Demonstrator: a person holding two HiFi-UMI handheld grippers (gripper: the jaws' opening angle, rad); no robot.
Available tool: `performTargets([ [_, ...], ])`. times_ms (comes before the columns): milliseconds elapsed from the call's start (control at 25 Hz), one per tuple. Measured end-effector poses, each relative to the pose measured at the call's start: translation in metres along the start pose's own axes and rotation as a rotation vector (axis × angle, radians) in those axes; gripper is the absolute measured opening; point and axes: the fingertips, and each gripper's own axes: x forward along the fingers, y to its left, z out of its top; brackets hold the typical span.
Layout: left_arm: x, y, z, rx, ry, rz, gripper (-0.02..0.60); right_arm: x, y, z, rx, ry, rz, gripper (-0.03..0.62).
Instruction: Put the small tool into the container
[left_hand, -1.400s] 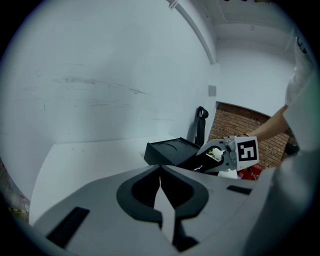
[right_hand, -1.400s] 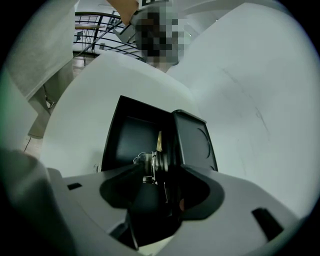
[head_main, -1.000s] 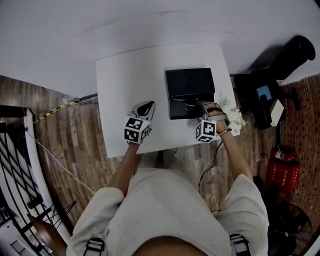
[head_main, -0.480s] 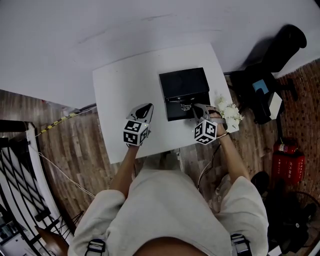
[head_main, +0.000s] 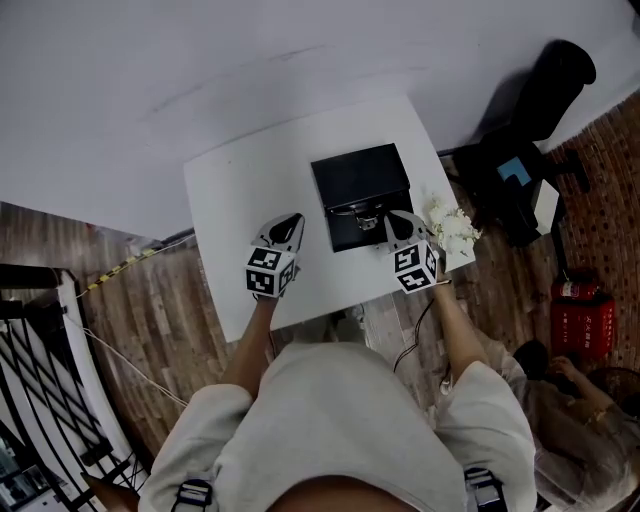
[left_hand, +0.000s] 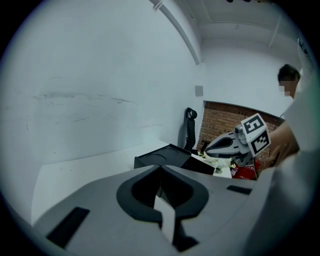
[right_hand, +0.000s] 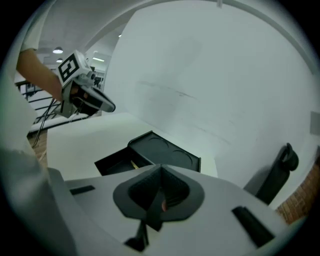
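A black container (head_main: 358, 178) stands on the white table (head_main: 240, 190), its drawer (head_main: 350, 232) pulled out toward me. A small metal tool (head_main: 362, 214) lies inside the drawer; in the right gripper view a yellowish part of the tool (right_hand: 132, 164) shows in the drawer (right_hand: 116, 162). My right gripper (head_main: 393, 218) is shut and empty, just right of the drawer and above it. The left gripper (head_main: 290, 220) hovers left of the container, jaws together with nothing in them. Each gripper shows in the other's view: right gripper (left_hand: 209, 148), left gripper (right_hand: 111, 106).
A small bunch of white flowers (head_main: 450, 228) sits at the table's right edge, close to my right gripper. A black chair (head_main: 530, 110) stands beyond the table's right corner. A red object (head_main: 578, 325) is on the wooden floor at right.
My right gripper has pulled back from the drawer, risen and rolled, its jaws now shut. The left gripper has barely shifted. The view has drifted.
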Motion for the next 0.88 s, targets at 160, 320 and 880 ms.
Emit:
performTargets([
  [160,-0.001,0.001,0.007,0.016,-0.005,-0.004,0.011,-0.011,-0.011,0.009,0.154,-0.050,-0.025,0.000],
  [320,-0.002,0.001,0.015,0.032,-0.016,-0.008,0.011,-0.023,-0.020,0.015,0.254,-0.093,-0.057,0.000],
  [880,0.005,-0.009,0.045,0.074,-0.064,-0.031,0.011,-0.068,-0.054,0.021,0.393,-0.203,-0.218,-0.001],
])
